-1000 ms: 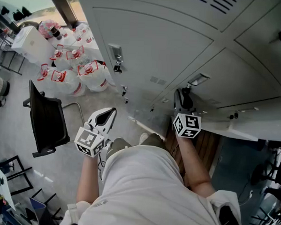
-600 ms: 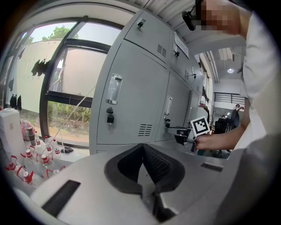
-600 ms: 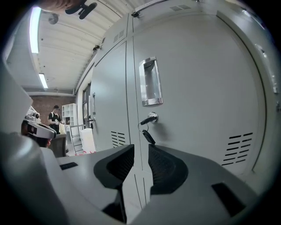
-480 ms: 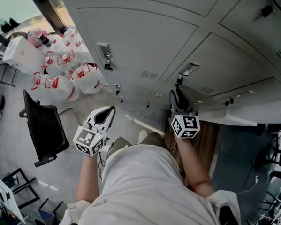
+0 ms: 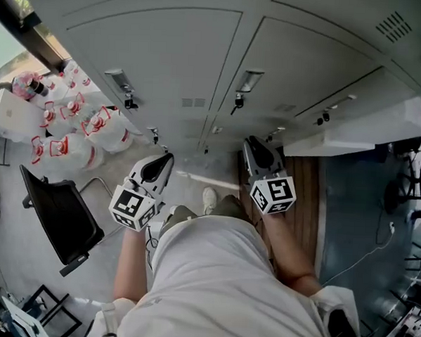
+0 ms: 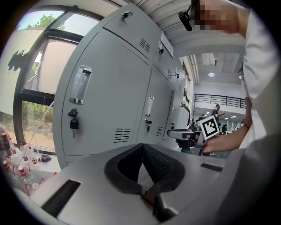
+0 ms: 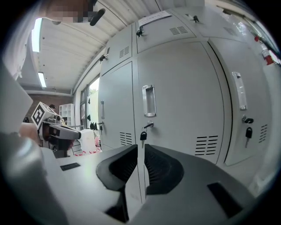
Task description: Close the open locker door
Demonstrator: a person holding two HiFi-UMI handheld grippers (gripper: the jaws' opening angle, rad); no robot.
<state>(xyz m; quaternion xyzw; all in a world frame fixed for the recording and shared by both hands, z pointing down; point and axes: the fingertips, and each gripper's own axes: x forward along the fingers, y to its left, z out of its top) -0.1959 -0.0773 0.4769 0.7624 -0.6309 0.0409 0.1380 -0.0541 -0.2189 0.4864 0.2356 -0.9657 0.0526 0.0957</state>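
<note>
**Open locker door waits at the right end of the bank; both grippers empty**

There is no bench here, so places are given by the row of lockers. The open locker door [image 5: 367, 130] juts out from the right end of the row, past the right gripper [image 5: 251, 142] and not touching it. The head view shows it nearly edge-on, so its hinge side and how far it has swung are hard to tell.

The left gripper [image 5: 164, 159] hangs in front of the closed doors toward the left end. In both gripper views the jaws are pressed together with nothing between them.

The door looks like thin painted sheet steel, flat and pale grey, with a smooth satin coat. I expect it to swing lightly on its hinges and stay stiff across the panel. It may flex and rattle a little if hit hard. The paint gives the ribbed black pads [image 7: 163, 169] little to pinch.

A flat push with closed jaws on the outer face, near the free edge, seems the better hold. The neighbouring doors have a recessed metal handle [image 7: 149, 100], louvred vents [image 7: 205, 145] and a small key [image 7: 143, 136] dangling from the lock. A similar key on the open door could snag, so it is best avoided.
</note>
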